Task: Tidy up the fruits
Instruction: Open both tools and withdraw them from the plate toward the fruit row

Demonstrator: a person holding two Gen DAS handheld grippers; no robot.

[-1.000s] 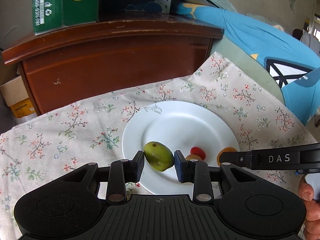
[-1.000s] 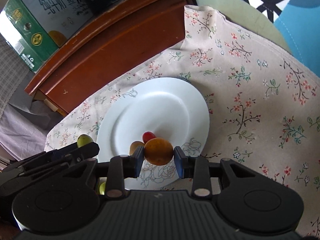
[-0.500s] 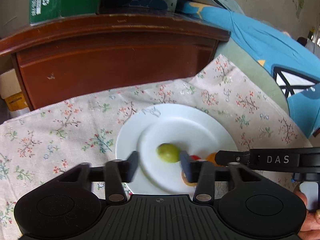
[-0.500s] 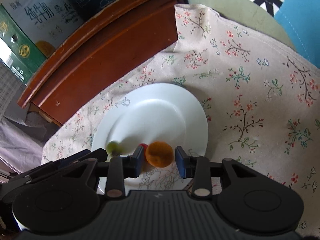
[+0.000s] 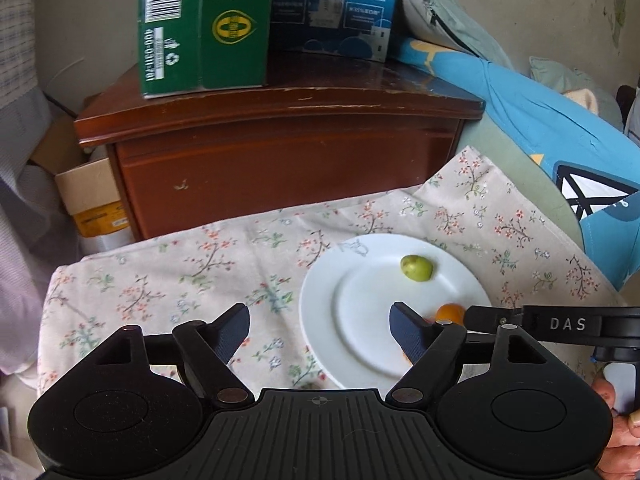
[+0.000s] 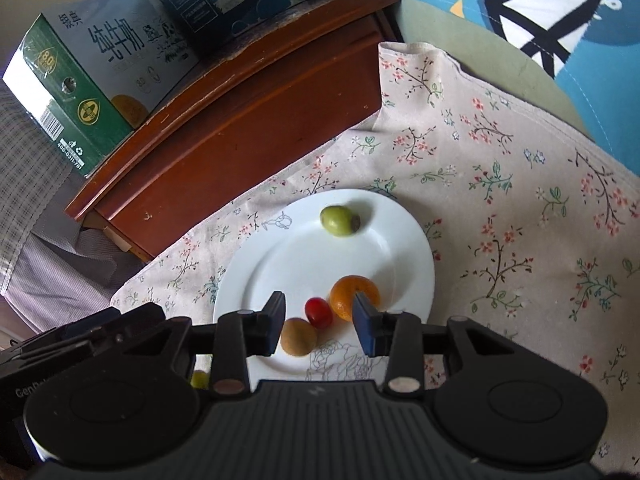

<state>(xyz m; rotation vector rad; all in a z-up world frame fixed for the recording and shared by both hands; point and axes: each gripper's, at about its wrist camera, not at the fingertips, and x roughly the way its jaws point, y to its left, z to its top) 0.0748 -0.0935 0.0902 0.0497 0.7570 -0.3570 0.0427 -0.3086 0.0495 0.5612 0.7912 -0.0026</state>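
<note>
You see the floral cloth (image 6: 500, 208) spread flat over the surface, filling the lower right of the right-wrist frame. White plate (image 6: 404, 240) lies directly on it, low centre. A small green fruit (image 6: 199, 379) sits on the cloth at lower left.

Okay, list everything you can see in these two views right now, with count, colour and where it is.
plate: one, white, on the floral cloth.
green fruit: one, at the plate's far side.
orange fruit: one, near side of the plate, by the right gripper's finger.
red fruit: one, small, beside the orange fruit.
brown fruit: one, tan, at the plate's near rim.
floral cloth: one, beige with flowers, under the plate.
wooden cabinet: one, red-brown, behind the cloth.
green carton: one, on the cabinet.
blue carton: one, beside the green carton.
blue bedding: blue, right of the cabinet.
left gripper: black, jaws opening, nothing between them.
right gripper: black, jaws opening around the red fruit without touching it.
</note>
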